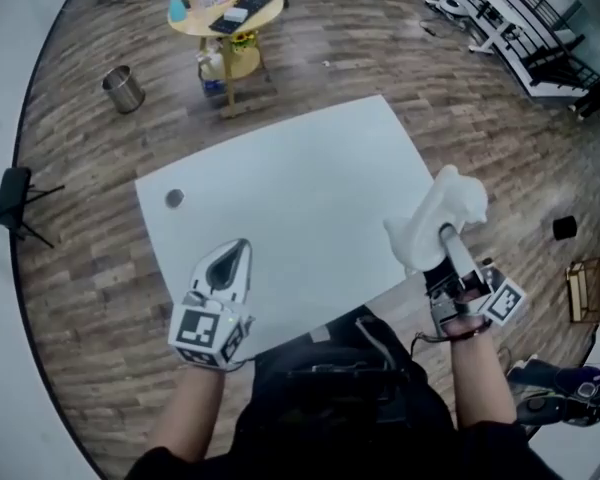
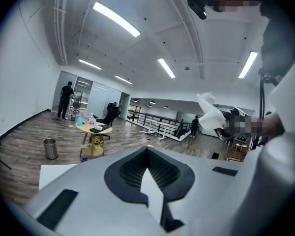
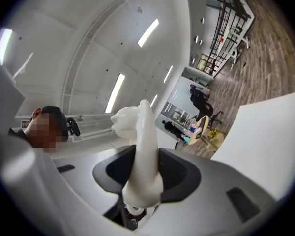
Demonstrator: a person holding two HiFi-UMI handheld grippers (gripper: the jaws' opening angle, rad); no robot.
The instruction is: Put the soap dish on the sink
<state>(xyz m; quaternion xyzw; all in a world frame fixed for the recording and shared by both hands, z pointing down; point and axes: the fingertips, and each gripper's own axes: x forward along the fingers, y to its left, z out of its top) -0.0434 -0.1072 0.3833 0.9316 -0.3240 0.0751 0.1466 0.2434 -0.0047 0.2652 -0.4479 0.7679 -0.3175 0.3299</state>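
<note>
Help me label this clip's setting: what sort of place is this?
Probably a large open office or lab hall: wood-plank floor, long ceiling strip lights, a railing at the far side, and a round table with a keyboard.

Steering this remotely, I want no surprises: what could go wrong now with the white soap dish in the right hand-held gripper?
The white glossy soap dish is pinched by one end in the right hand-held gripper, most of it jutting past the jaws; it may pivot or slip. It hangs by the right edge of the white rectangular table, so a drop could hit the wood-plank floor. No sink shows in any view; the target is unclear.
</note>
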